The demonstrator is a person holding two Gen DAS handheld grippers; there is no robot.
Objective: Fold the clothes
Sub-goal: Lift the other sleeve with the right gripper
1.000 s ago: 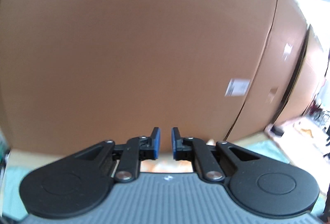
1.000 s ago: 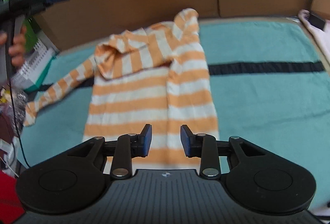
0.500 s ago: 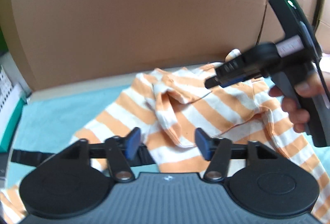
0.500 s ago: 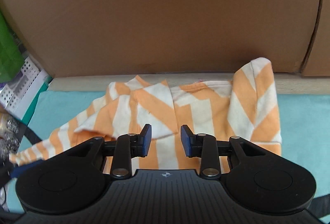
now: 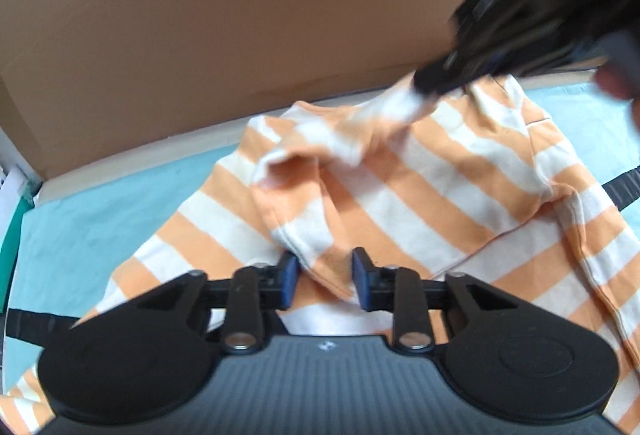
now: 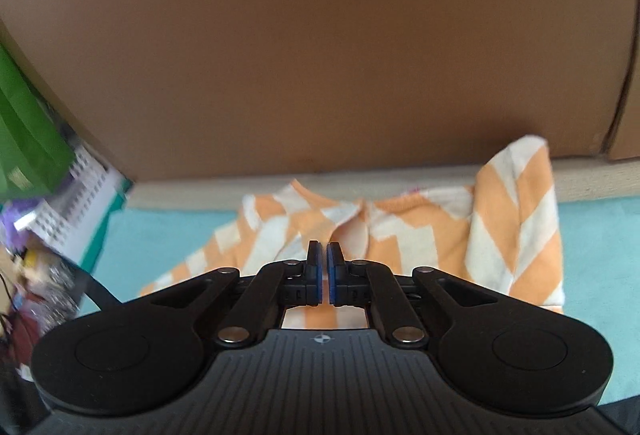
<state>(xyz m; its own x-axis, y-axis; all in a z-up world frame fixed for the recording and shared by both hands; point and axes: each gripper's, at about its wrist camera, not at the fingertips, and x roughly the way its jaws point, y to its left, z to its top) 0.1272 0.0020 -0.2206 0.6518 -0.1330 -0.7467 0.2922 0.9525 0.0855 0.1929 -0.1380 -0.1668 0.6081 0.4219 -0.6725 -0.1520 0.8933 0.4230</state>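
An orange-and-white striped shirt (image 5: 440,187) lies rumpled on a teal mat (image 5: 100,215). My left gripper (image 5: 324,275) hangs low over it. Its jaws are closing, with a raised fold of the shirt between the blue pads (image 5: 289,277). At the upper right of the left wrist view, blurred, my right gripper (image 5: 430,87) is held by a hand (image 5: 616,83). It pinches a bunched edge of the shirt near the far side. In the right wrist view that gripper (image 6: 324,267) is shut, and the shirt (image 6: 500,235) gathers toward its tips.
A tall cardboard wall (image 5: 240,35) stands right behind the mat's far edge. A black stripe (image 5: 624,187) crosses the mat. A white basket (image 6: 80,203), a green box (image 6: 24,139) and clutter sit off the mat's left side.
My left gripper came down from facing the cardboard to the shirt, opened wide, then narrowed around a fold. My right gripper moved to the shirt's far edge and shut.
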